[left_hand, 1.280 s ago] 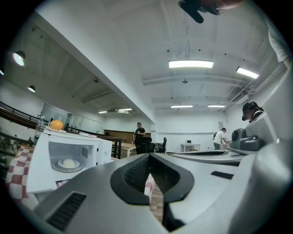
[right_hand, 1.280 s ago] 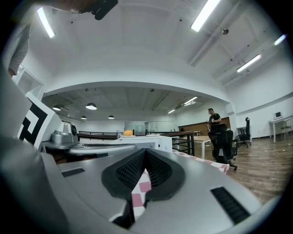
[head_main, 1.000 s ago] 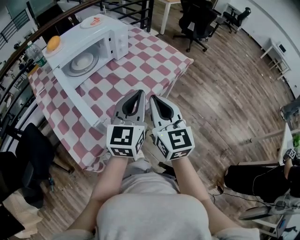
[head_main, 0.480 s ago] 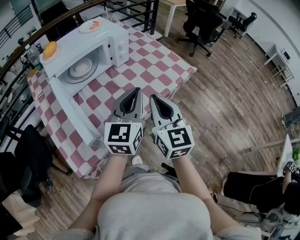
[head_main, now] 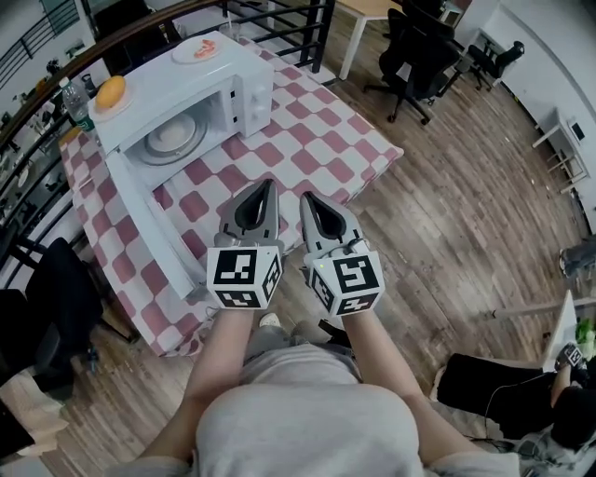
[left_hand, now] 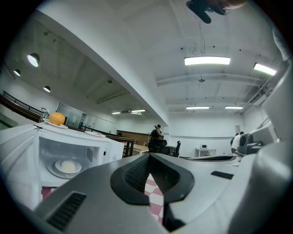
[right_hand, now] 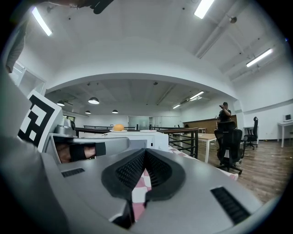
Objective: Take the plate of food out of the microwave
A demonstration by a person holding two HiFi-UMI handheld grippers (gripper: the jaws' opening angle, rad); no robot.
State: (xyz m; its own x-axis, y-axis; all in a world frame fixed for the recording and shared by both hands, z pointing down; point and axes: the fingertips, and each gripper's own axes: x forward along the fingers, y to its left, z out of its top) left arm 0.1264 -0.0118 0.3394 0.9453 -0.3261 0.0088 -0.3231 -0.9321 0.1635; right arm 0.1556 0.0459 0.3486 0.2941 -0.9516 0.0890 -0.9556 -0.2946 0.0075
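The white microwave point(head_main: 200, 79) stands on the checked table point(head_main: 321, 140), its door point(head_main: 149, 219) swung open toward me. Inside lies a white plate of pale food point(head_main: 175, 137), which the left gripper view shows through the opening as the plate point(left_hand: 67, 167). My left gripper point(head_main: 268, 184) and right gripper point(head_main: 305, 197) are side by side over the table's near edge, both shut and empty, short of the microwave. In the gripper views the left gripper point(left_hand: 149, 155) and right gripper point(right_hand: 145, 151) point level, tips together.
An orange point(head_main: 110, 90) on a saucer and a second plate point(head_main: 196, 48) sit on top of the microwave. A black railing point(head_main: 279, 19) runs behind the table. Office chairs point(head_main: 419, 51) stand on the wood floor at the right, a dark chair point(head_main: 56, 298) at the left.
Both grippers have come forward together toward the table and now reach over its edge. The microwave and table show nearer. The jaws stay shut.
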